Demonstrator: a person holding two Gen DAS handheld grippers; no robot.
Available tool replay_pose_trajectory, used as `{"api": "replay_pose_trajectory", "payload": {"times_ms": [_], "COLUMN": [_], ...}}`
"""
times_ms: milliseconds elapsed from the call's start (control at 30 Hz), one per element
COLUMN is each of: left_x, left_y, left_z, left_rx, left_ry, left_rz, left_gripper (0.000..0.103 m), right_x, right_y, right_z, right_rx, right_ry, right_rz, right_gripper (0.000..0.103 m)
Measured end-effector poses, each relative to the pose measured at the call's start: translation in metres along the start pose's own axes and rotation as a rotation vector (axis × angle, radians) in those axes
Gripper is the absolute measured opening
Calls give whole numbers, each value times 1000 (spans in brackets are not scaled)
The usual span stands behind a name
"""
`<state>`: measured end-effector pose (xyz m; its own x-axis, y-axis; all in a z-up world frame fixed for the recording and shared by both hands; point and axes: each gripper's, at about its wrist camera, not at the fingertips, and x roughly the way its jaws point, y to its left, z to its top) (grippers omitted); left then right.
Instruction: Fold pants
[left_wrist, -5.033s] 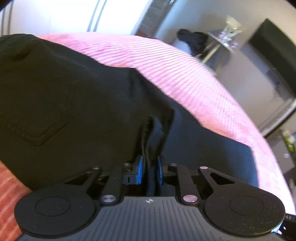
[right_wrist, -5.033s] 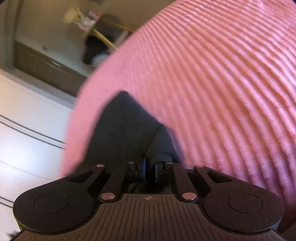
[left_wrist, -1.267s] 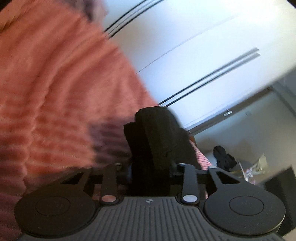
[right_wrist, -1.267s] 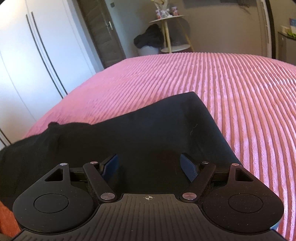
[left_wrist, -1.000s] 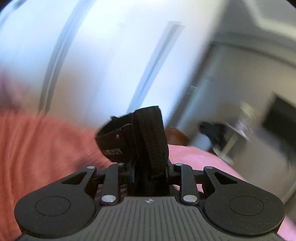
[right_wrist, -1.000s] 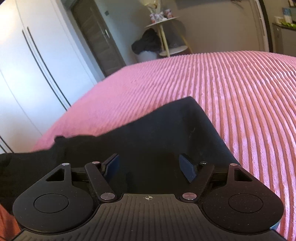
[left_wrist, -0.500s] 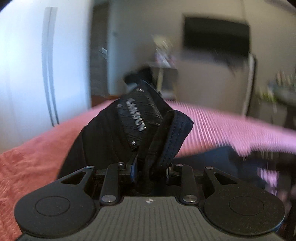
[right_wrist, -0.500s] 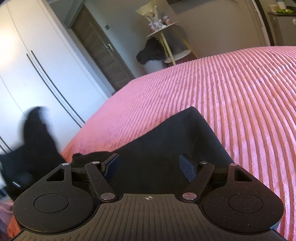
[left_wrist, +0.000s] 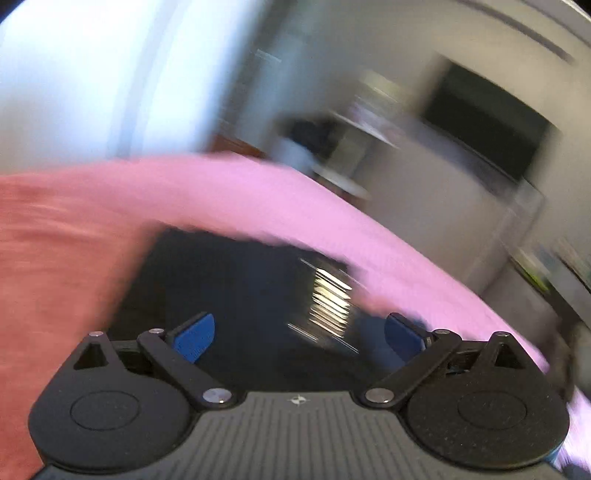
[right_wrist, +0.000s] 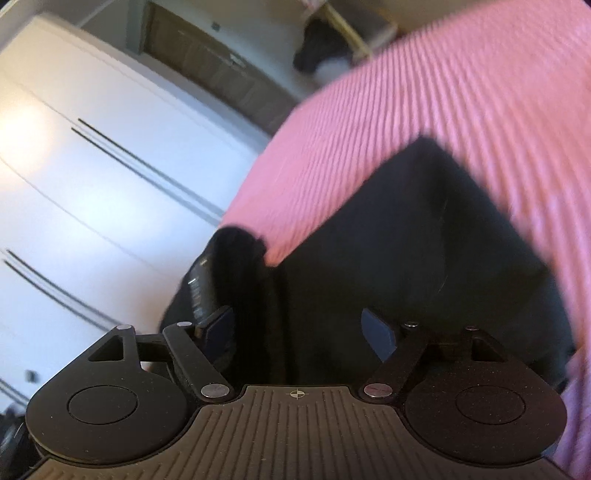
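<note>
The black pants (right_wrist: 406, 258) lie on the pink ribbed bed cover (right_wrist: 461, 92), no longer bunched upright in the left gripper (left_wrist: 299, 336) as half a second earlier. Its jaws have just been opening and now stand wide, the dark cloth beneath and ahead of them, not pinched. The right gripper (right_wrist: 301, 332) hovers over the pants with jaws wide, gripping nothing. A folded edge of cloth reaches the bed's left side. White wardrobe doors (right_wrist: 92, 184) stand beyond that edge; the left view is blurred.
</note>
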<state>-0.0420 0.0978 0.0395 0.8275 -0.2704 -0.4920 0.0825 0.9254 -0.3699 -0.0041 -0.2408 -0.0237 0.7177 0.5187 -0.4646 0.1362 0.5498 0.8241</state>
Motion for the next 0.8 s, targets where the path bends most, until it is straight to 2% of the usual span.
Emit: {"api": "replay_pose_trajectory", "payload": {"times_ms": [67,133,200,267,333,400,467,500,533,567,633,767,800], "left_x": [-7,-5,0,9,31,49,68,81,90,94,97,90,87], "left_y": [26,57,80,96,99,109,112,108,101,98,97,103,101], "left_z": [10,19,20,13,8,-2,-9,-14,-16,-15,-16,-19,-18], "left_rx": [-80,-134,-168,-146,-131,-209,-222,-202,-155,-132,-126,-169,-183], "left_ry": [-40,-40,-25,62,155,228,339,412,463,477,481,459,450], "left_rz": [122,210,255,268,254,138,33,14,56,81,84,68,61], "left_gripper": [99,99,99,99,99,99,99,99,99,99,99,99,99], "right_x": [7,12,16,20,27,31,35,37,39,42,45,47,47], "right_y": [0,3,7,9,12,17,20,21,21,20,22,27,27], "right_z": [-2,-6,-10,-14,-20,-25,-27,-27,-27,-28,-28,-29,-29], "right_rx": [25,18,4,-3,-17,-57,-67,-57,-41,-22,-4,14,15], "right_ry": [40,68,102,140,185,194,198,201,205,214,212,217,229], "right_rz": [28,30,32,41,53,40,46,54,66,83,87,86,74], "right_gripper": [82,81,81,81,82,83,84,84,84,84,85,85,80]}}
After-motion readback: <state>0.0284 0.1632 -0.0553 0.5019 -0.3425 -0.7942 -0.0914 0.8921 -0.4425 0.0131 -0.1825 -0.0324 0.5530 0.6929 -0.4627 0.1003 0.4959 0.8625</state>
